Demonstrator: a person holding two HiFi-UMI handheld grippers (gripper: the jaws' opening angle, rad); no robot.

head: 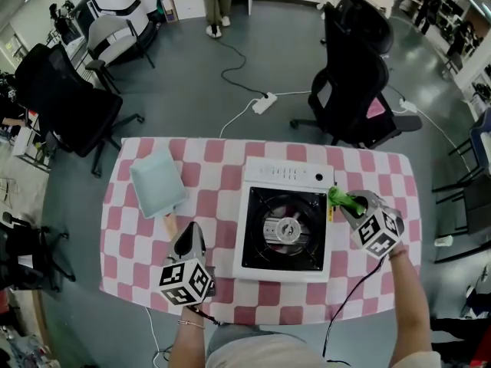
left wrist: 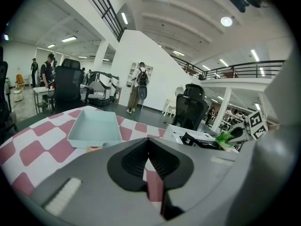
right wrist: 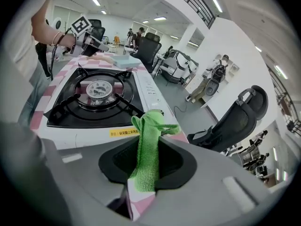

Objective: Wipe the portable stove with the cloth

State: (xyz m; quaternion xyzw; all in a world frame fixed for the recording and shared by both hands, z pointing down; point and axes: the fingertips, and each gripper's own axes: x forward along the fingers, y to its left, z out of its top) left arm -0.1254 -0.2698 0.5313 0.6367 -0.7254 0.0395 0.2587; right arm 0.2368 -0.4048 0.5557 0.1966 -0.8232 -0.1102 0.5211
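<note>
Your right gripper is clamped on the green cloth. In the right gripper view the cloth is pinched between the jaws, with a bunched end sticking out past the tips. It sits right at the stove rim, about 2 o'clock from the burner, but I can't tell if it's touching the stove. The stove is in the middle-right of the checked table, with its control strip along the 12 o'clock side. Your left gripper is over the table at about 9 o'clock from the stove, a bit apart from it. Its jaws are pressed together with nothing in them, as the left gripper view shows. There's a pale blue tray at about 10 o'clock from the stove, lying on the table.
</note>
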